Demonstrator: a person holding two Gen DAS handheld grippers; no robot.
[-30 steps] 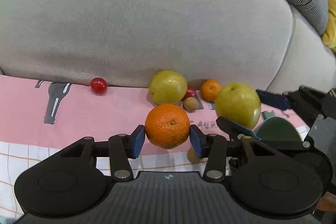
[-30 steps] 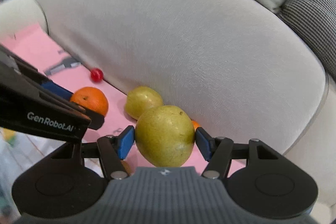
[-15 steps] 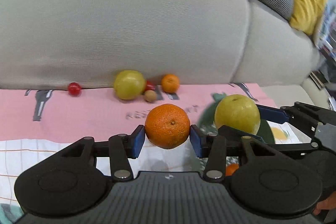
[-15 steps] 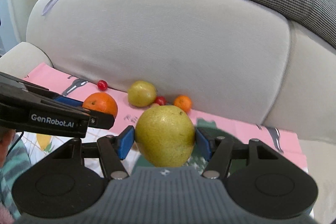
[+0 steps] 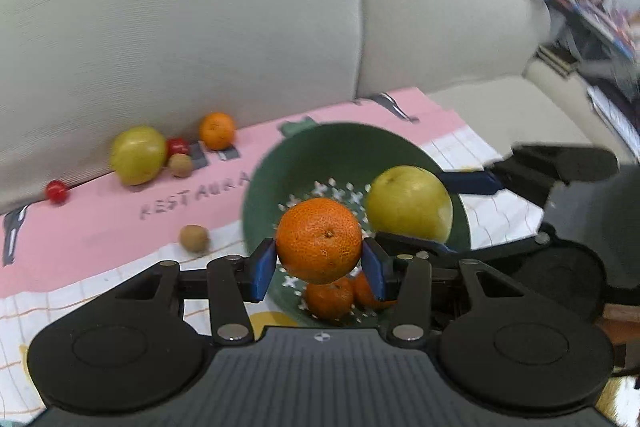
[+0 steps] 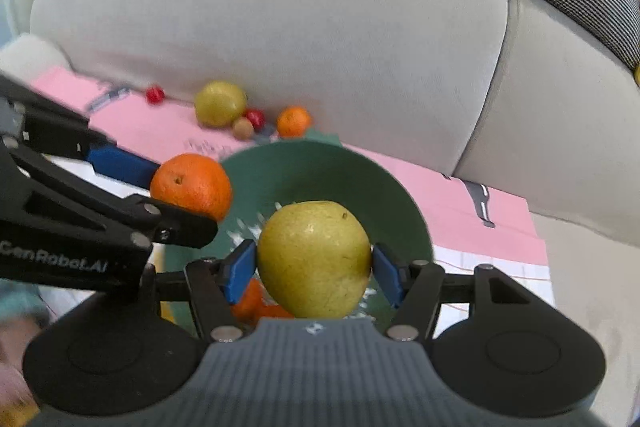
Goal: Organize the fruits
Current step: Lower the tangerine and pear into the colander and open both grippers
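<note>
Grippers over the bowl, each loaded. Left gripper (image 5: pixel 319 269) is clamped on an orange (image 5: pixel 319 240), pads pressing its two sides; right gripper (image 6: pixel 314 273) is clamped likewise on a yellow-green pear (image 6: pixel 314 259), stem end up and its long axis roughly upright. Both fruits hang above the green perforated bowl (image 5: pixel 340 151), whose open mouth lies below and just ahead of the fingertips; two oranges (image 5: pixel 330 297) already rest at its bottom. The left gripper holds its fruit over the bowl's near-left side, the right over the middle, so either release would probably fall inside the rim. Loose fruit (image 5: pixel 138 155) remains well apart along the sofa back (image 5: pixel 180 27), on the pink cloth (image 5: pixel 100 219).
</note>
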